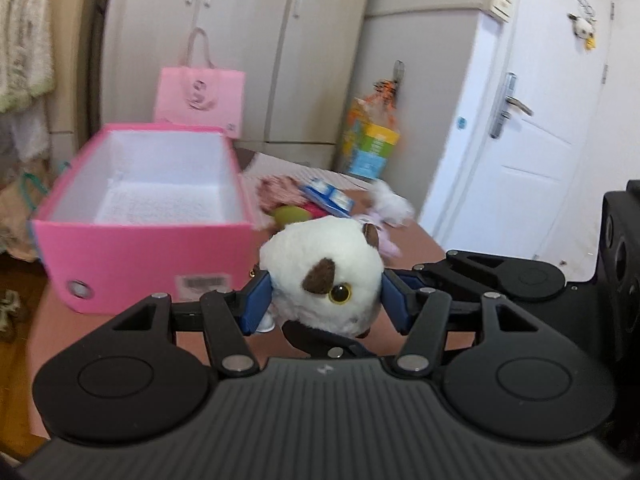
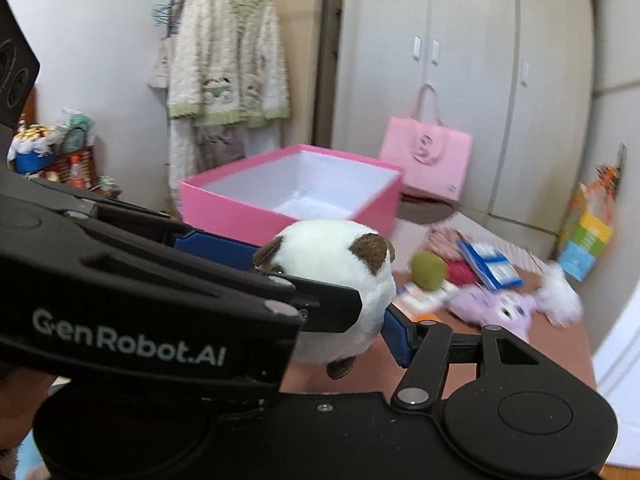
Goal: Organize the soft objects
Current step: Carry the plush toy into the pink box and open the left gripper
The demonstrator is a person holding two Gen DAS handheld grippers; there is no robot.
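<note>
- the counter (image 1: 404, 240) is reddish brown and carries the box and the loose soft things.
- the pink box (image 1: 144, 256) is open, white inside, and stands on the counter at about 10 o'clock in the left wrist view; in the right wrist view it is at 12 o'clock, behind the toy.
- the pink bag (image 2: 426, 158) stands upright behind the box, before the grey wardrobe (image 2: 460, 60).
- the left hand-held gripper (image 1: 325, 298) has its two blue pads pressed on both sides of the white plush toy (image 1: 320, 272), so it is closed on the toy and holds it above the counter, near the box's front corner.
- the right hand-held gripper (image 2: 320, 280) also meets the toy: one blue finger (image 2: 396, 338) touches its right side at 4 o'clock from the toy, but the other side is hidden behind the left tool, so i cannot tell if it really grips.
- the white plush toy is round, with brown ears and a yellow eye.
- a purple plush (image 2: 496, 308) lies on the counter at 3 o'clock, with a white fluffy thing (image 2: 560, 292) just beside it.
- a blue packet (image 2: 490, 266) lies over a reddish patterned cloth (image 2: 446, 242).
- a green ball (image 2: 430, 270) rests near the cloth, between the toy and the packet.
</note>
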